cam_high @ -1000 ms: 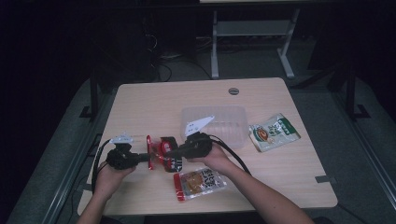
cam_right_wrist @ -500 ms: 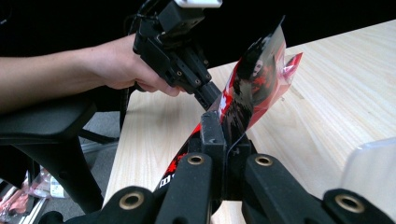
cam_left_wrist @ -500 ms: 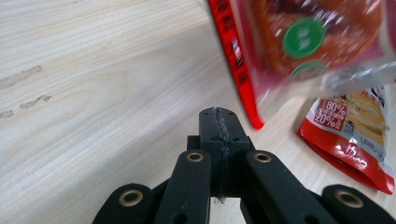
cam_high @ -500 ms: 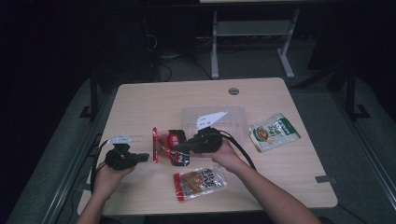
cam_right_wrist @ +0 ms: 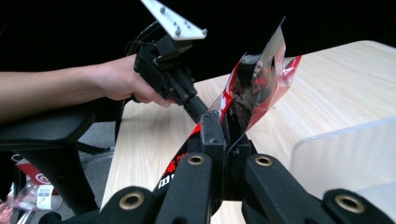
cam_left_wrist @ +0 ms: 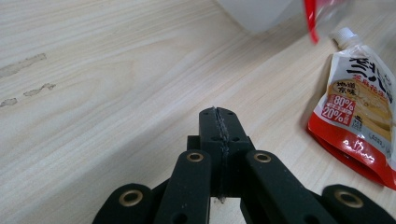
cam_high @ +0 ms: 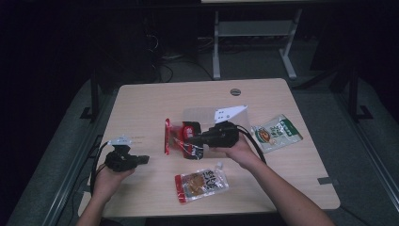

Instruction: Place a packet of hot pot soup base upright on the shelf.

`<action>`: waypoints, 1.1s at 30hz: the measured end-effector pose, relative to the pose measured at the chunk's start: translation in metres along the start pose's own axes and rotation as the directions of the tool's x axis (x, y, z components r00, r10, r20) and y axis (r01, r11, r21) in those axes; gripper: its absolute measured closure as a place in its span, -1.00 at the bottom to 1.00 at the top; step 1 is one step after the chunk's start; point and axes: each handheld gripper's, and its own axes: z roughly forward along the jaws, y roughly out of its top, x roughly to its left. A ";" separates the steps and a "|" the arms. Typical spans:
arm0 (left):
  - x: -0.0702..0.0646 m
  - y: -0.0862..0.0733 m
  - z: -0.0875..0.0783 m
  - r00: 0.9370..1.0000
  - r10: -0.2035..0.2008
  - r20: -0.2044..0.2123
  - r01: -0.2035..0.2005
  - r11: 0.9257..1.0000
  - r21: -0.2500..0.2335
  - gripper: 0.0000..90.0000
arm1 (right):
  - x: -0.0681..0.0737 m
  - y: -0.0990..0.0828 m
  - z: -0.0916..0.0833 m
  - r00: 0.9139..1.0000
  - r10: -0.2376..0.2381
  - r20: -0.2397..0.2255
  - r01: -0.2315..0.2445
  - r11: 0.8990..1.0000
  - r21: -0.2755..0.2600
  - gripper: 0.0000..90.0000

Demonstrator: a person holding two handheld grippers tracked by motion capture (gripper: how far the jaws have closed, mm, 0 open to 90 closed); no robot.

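Note:
A red and black snack packet [cam_high: 180, 137] hangs tilted above the table, and my right gripper [cam_high: 189, 140] is shut on its lower edge. In the right gripper view the jaws [cam_right_wrist: 222, 125] pinch that packet [cam_right_wrist: 256, 86], which rises up and to the right. My left gripper [cam_high: 143, 159] rests low at the table's left front, shut with nothing in it. Its closed jaws [cam_left_wrist: 218, 117] point across bare wood. An orange and red spout pouch [cam_high: 202, 183] lies flat near the front edge, to the right of the left gripper [cam_left_wrist: 357, 119].
A clear plastic container [cam_high: 207, 116] stands mid-table just behind the lifted packet [cam_right_wrist: 348, 149]. A green and white packet [cam_high: 276, 132] lies to the right of it. The wooden table [cam_high: 141, 106] has bare room at left and back. The left hand's gripper [cam_right_wrist: 170, 70] sits beyond the packet.
My right gripper has carried the red and black packet up and to the right, away from the left gripper. The left gripper has stayed where it was.

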 end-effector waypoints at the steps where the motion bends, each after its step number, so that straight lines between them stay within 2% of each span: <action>1: 0.000 0.000 0.000 1.000 -0.001 0.001 0.001 1.000 -0.001 1.00 | -0.001 0.001 -0.004 1.000 0.001 0.007 -0.001 1.000 -0.005 1.00; 14: 0.001 -0.001 0.002 1.000 0.007 0.000 -0.007 1.000 0.014 1.00 | -0.013 0.002 -0.056 0.994 0.012 0.105 -0.007 0.999 -0.046 1.00; 22: 0.000 0.000 0.002 1.000 0.025 -0.005 -0.025 0.999 0.029 1.00 | -0.021 -0.006 -0.082 0.986 0.027 0.163 -0.018 0.999 -0.052 1.00; 31: -0.001 0.000 0.003 1.000 0.026 -0.006 -0.026 0.999 0.035 1.00 | -0.028 -0.015 -0.106 0.975 0.040 0.220 -0.028 0.998 -0.058 1.00; 33: 0.000 0.000 0.003 0.999 0.039 -0.008 -0.039 0.998 0.043 0.98 | -0.030 -0.017 -0.110 0.972 0.041 0.233 -0.029 0.998 -0.057 1.00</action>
